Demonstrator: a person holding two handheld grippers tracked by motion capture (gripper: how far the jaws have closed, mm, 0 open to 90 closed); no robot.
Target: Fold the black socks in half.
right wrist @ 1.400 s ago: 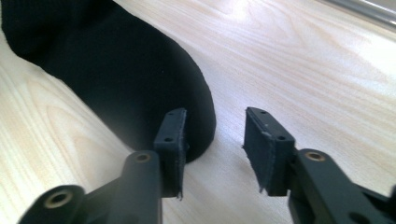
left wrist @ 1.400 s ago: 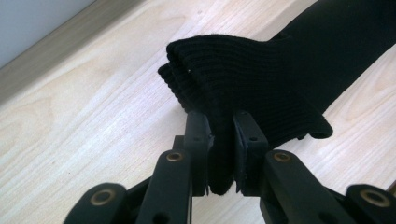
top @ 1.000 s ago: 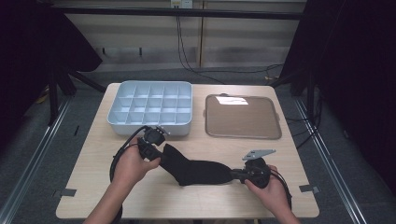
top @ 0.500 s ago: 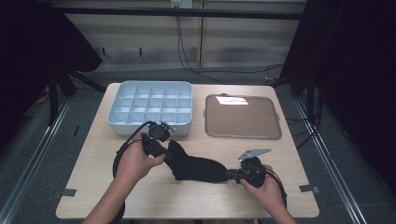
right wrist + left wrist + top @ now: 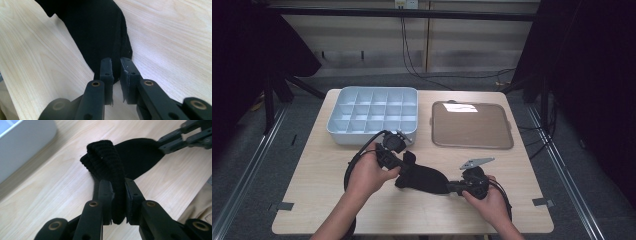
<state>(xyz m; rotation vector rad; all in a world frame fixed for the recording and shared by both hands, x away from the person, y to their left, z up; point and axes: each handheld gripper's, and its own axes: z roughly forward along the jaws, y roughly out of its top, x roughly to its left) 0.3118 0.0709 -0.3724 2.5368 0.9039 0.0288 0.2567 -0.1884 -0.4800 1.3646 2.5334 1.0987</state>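
A black sock (image 5: 424, 179) lies across the near middle of the wooden table (image 5: 312, 170). My left gripper (image 5: 404, 162) is shut on its ribbed cuff (image 5: 105, 157), which rises folded between the pads and lifts off the wood. My right gripper (image 5: 452, 187) is at the other end, its pads closed to a narrow gap around the sock's toe tip (image 5: 110, 50), which lies flat on the table. In the left gripper view the right gripper's jaws show at the top right, on the sock's far end. A hand holds each gripper.
A grey-blue divided box (image 5: 372, 136) stands at the back left, just beyond my left gripper. A flat brown tray (image 5: 472, 146) lies at the back right. Bare wood surrounds the sock on the near side.
My left gripper has carried the cuff to the right and slightly up, toward the divided box. The sock now spans a shorter stretch. The right hand has barely moved.
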